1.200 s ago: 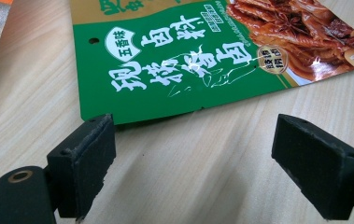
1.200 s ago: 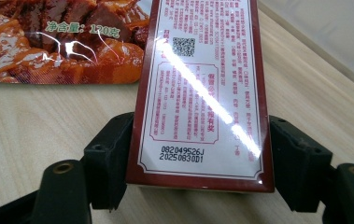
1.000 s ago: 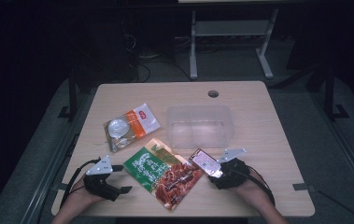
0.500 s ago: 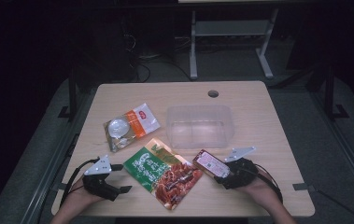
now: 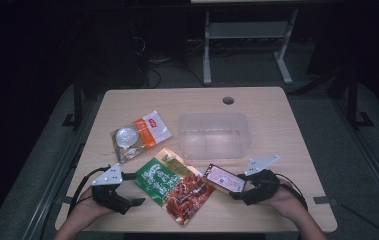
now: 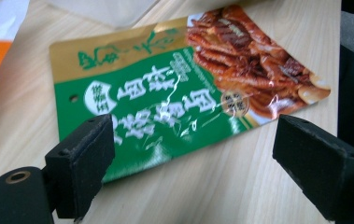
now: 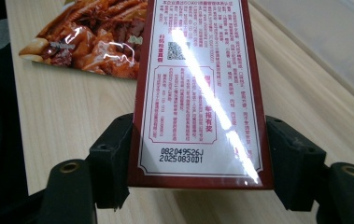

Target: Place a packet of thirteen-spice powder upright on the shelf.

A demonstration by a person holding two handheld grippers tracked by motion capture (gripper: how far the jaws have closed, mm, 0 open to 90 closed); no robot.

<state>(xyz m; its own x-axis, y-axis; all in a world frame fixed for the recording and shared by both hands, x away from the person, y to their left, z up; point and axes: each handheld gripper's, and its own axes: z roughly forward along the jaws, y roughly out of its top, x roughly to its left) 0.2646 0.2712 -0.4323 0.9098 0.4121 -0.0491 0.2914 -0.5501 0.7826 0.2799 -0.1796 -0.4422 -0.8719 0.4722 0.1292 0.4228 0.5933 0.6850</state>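
Glossy red-bordered foil, printed with small text on a silver panel, makes up the flat rectangular snack packet (image 7: 198, 88) that the right gripper (image 5: 243, 191) clamps across its width near one short end, a black pad against each long edge. In the high view the packet (image 5: 223, 177) juts toward the middle of the pale wooden table (image 5: 287, 130), between the clear plastic tub (image 5: 214, 135) and the green-and-gold pouch of braised meat (image 5: 174, 184). It looks light and fairly stiff for a sachet, yet the film is slick and the edges thin, so I judge it could buckle or slide if squeezed harder; a hold nearer its middle would steady it. The left gripper (image 6: 193, 154) stands with jaws wide apart and nothing between them, pointed at the green pouch (image 6: 165, 93). An orange-and-white sachet (image 5: 139, 135) lies apart to the left.
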